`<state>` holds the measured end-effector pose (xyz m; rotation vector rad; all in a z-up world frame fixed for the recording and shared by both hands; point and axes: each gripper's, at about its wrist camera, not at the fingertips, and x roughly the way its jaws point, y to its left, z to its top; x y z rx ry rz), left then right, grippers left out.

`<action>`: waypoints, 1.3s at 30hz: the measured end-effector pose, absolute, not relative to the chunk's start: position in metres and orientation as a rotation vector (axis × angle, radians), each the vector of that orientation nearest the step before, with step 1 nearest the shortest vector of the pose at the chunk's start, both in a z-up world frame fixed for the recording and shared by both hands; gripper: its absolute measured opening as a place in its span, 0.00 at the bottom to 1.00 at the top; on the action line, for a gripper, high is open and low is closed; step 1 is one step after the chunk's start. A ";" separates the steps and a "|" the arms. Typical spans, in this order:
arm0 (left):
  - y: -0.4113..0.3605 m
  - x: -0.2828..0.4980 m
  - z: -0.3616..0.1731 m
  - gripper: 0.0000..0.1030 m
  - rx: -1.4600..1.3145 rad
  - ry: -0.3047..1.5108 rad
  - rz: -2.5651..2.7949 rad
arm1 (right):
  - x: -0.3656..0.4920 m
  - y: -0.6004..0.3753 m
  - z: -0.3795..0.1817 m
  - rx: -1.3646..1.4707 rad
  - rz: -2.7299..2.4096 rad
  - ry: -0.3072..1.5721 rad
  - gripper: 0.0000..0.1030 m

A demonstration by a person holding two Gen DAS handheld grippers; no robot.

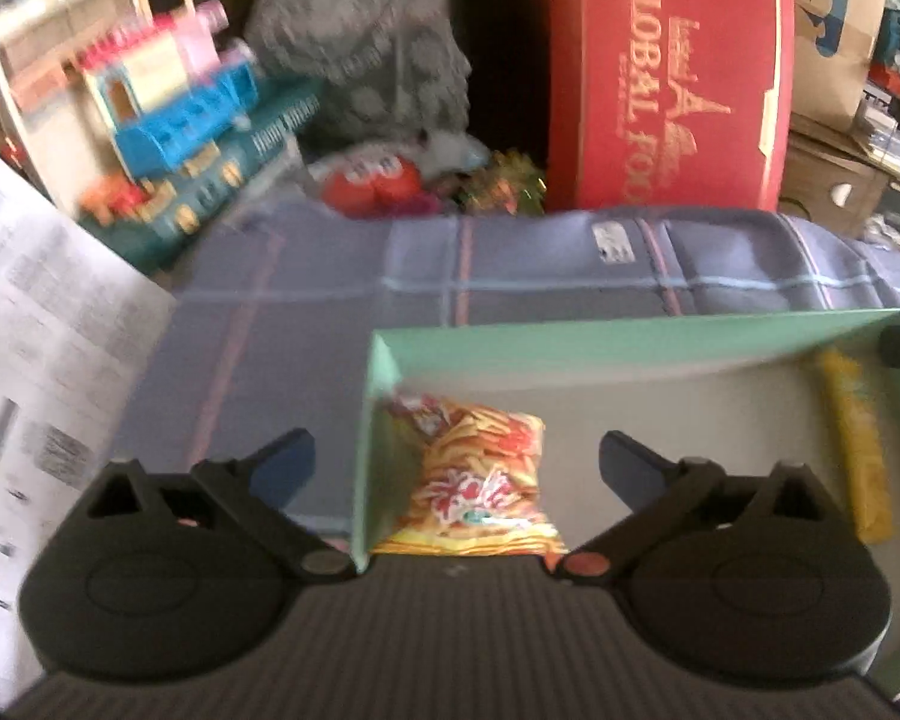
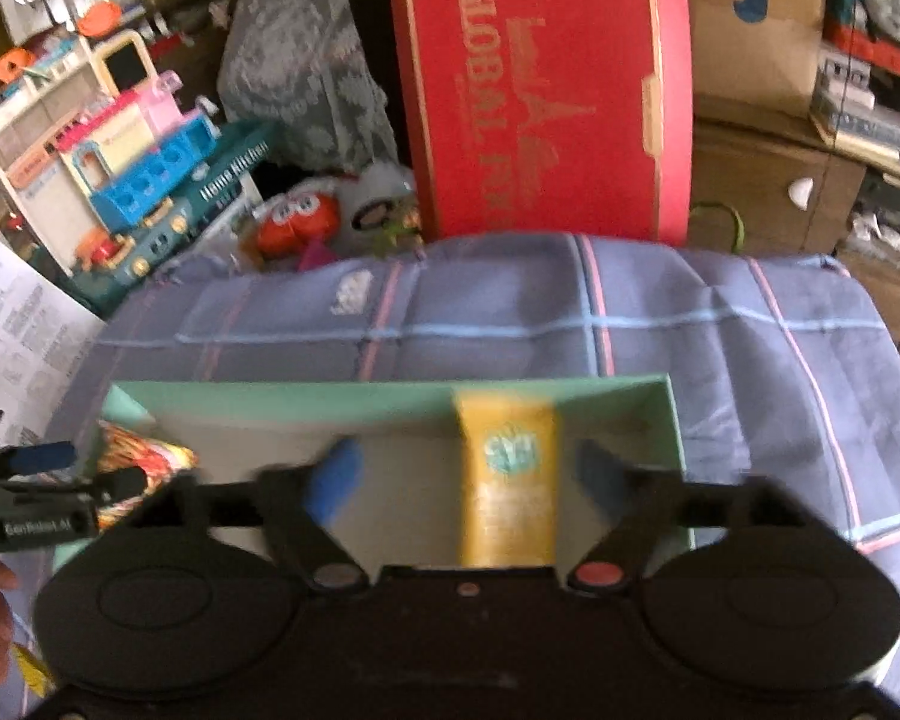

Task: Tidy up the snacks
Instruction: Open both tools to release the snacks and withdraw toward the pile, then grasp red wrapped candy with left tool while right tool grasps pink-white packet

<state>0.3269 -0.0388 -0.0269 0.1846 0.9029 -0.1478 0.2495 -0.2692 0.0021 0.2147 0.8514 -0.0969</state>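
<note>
Your left claw (image 1: 457,468) stands wide with nothing in it, its fingers straddling the left wall of the green box (image 1: 570,341): one finger outside over the plaid cloth (image 1: 330,288), the other inside. Between them, tucked against that wall, lies the chip bag (image 1: 480,480). It looks light, puffy and crinkly, and the film is probably slick, so it will likely slide or crush if you squeeze the belly. Judge it fragile inside; take it by a crimped end seam or a top corner, where the foil is flat and doubled, and close gently.

Your right claw (image 2: 468,480) is also spread wide and empty, hovering over the right half of the box (image 2: 390,393). The yellow bar (image 2: 507,474) lies lengthwise between the fingers (image 2: 333,483), its far end near the back wall. It reads as a slim, fairly stiff wrapped stick, light, with a smooth wrapper. Grip it across its narrow width near the middle so it does not pivot; an end grip would probably let it swing.

Both snacks already sit in the box, well apart, chips left and bar right. The pictures are blurred, so the labels cannot be read.
</note>
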 end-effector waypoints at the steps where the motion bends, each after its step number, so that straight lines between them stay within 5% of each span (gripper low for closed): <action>1: -0.040 0.323 -0.023 1.00 0.189 0.900 -0.153 | 0.248 -0.266 0.005 0.202 -0.088 0.845 0.91; 7: -0.038 0.292 -0.003 1.00 0.149 0.897 -0.188 | 0.223 -0.249 0.023 0.175 -0.060 0.825 1.00; 21: -0.009 0.176 0.021 1.00 0.109 0.880 -0.201 | 0.113 -0.200 0.048 0.139 0.074 0.772 1.00; 36: 0.005 0.070 -0.031 1.00 0.081 0.980 -0.249 | 0.005 -0.196 0.011 0.213 0.022 0.901 1.00; 39: -0.003 0.059 -0.043 1.00 0.113 0.998 -0.260 | -0.009 -0.205 0.002 0.243 -0.005 0.907 0.91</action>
